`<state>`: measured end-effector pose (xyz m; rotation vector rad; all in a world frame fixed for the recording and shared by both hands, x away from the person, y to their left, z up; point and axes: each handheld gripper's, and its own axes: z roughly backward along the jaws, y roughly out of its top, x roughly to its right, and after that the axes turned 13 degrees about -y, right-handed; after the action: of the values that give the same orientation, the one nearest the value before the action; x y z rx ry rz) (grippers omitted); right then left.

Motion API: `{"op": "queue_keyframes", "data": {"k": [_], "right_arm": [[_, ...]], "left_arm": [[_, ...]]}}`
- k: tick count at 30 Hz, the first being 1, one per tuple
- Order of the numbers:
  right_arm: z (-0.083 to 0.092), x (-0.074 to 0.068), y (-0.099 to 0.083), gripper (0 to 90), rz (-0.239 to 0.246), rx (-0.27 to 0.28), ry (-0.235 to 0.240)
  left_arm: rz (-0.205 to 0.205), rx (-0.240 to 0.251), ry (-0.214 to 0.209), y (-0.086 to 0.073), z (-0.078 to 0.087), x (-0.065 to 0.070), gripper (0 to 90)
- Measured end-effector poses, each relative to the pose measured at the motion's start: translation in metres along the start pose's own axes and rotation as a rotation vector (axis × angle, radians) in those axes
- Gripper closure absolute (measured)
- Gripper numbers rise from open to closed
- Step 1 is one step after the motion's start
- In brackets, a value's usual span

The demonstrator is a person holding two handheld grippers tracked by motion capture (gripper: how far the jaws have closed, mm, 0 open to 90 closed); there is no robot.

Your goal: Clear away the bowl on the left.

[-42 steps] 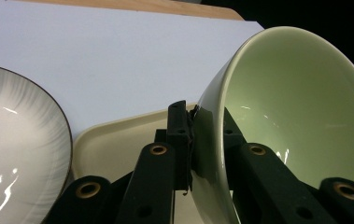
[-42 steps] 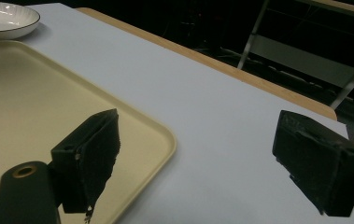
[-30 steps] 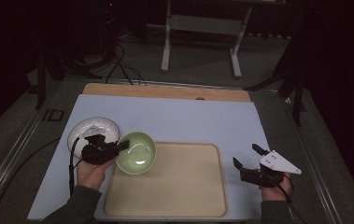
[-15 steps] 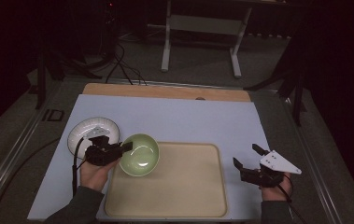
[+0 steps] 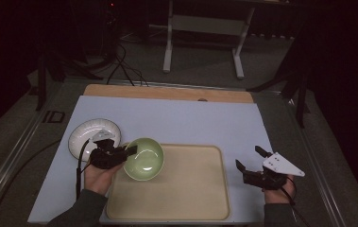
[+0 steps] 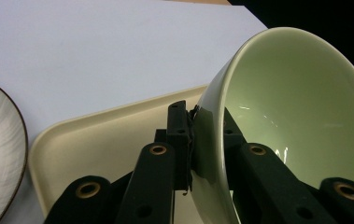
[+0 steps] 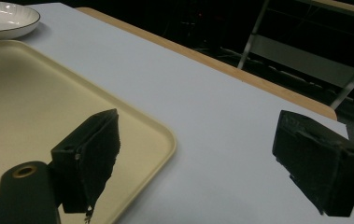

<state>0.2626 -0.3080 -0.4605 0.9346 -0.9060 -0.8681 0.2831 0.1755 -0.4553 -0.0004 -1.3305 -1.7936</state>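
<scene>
Pale green glossy ceramic bowl (image 5: 144, 158) carried a little further right over the tray since a second ago, left gripper (image 5: 128, 151) jaws clamped across its rim, one inside, one outside, bowl tilted, mouth facing up, above the near-left corner of the cream plastic tray (image 5: 191, 189), white dark-rimmed plate (image 5: 84, 135) just left, right gripper (image 5: 248, 160) jaws wide apart, holding nothing, beside the tray's right edge.

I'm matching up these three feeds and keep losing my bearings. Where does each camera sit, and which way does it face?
High view: above the person's side, facing forward and down on the table; both forearms and hands show.
Left gripper view: rides the left gripper, looking along its jaws clamped on the green bowl rim.
Right gripper view: rides the right gripper, looking across the table between its open jaws.
All views share the tray and white plate.
</scene>
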Motion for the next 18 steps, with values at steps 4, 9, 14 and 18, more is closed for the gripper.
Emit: {"op": "queue_keyframes", "data": {"k": [4,9,14,18], "right_arm": [[0.0,0.0001,-0.0001,14.6,0.001,-0.001,0.0],[0.0001,0.0002,-0.0001,14.6,-0.001,-0.001,0.0],[0.0003,-0.0004,0.0,14.6,0.001,-0.001,0.0],[0.0002,-0.0001,-0.0001,14.6,0.001,-0.001,-0.001]], "left_arm": [[-0.001,-0.006,0.0,-0.0004,-0.0022,0.0007,82.3],[-0.007,-0.012,-0.003,-0.0015,-0.0046,0.0015,82.4],[-0.01,-0.029,0.0,-0.0035,-0.0082,0.0022,82.4],[-0.012,-0.035,-0.01,-0.0041,-0.0108,0.0034,82.5]]}}
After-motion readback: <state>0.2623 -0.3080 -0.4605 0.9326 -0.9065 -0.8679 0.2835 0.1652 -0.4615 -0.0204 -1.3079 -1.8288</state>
